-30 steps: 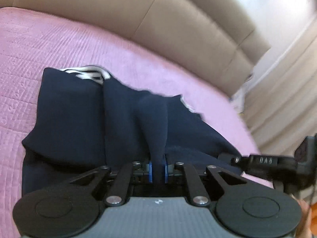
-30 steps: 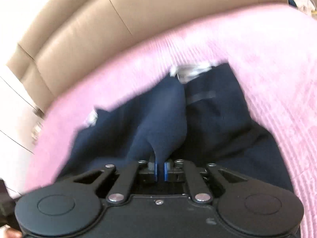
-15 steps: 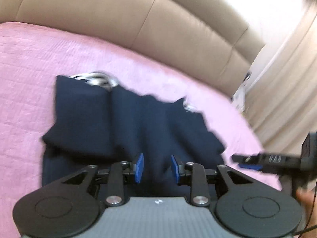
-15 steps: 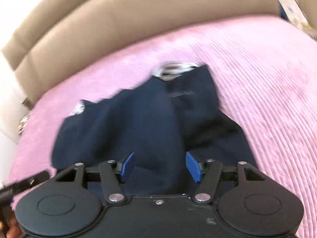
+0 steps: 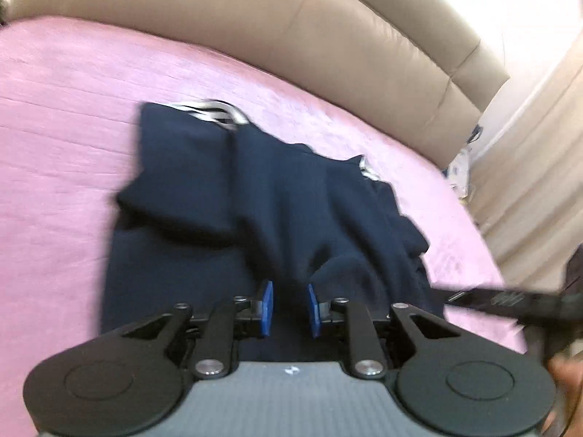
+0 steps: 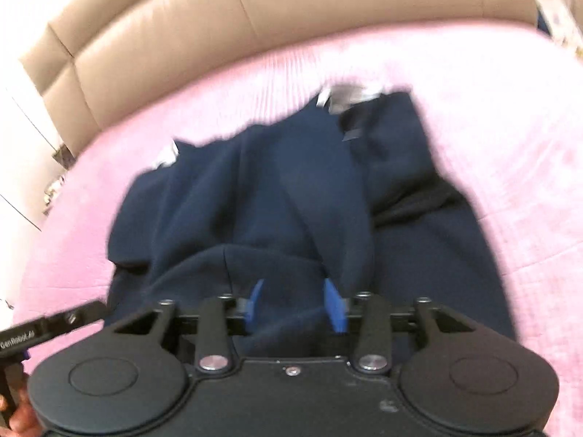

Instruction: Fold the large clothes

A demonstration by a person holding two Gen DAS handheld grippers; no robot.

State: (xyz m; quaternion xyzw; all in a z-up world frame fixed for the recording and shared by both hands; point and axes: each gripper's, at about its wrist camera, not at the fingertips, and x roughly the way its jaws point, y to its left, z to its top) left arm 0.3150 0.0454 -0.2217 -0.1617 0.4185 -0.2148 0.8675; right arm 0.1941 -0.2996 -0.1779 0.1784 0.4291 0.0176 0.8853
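Note:
A dark navy garment lies partly folded on the pink bedspread, with a black-and-white striped collar at its far end. It also shows in the right wrist view. My left gripper is open and empty, just above the garment's near edge. My right gripper is open and empty, also over the near edge. The right gripper's body shows at the right of the left wrist view; the left gripper's body shows at the lower left of the right wrist view.
A beige padded headboard runs behind the bed. A pale curtain hangs at the right. Small clutter sits by the bed's far left corner in the right wrist view.
Both grippers were shut on folds of the navy garment one second ago. Both have opened and let the cloth drop onto the bed, then drawn back a little.

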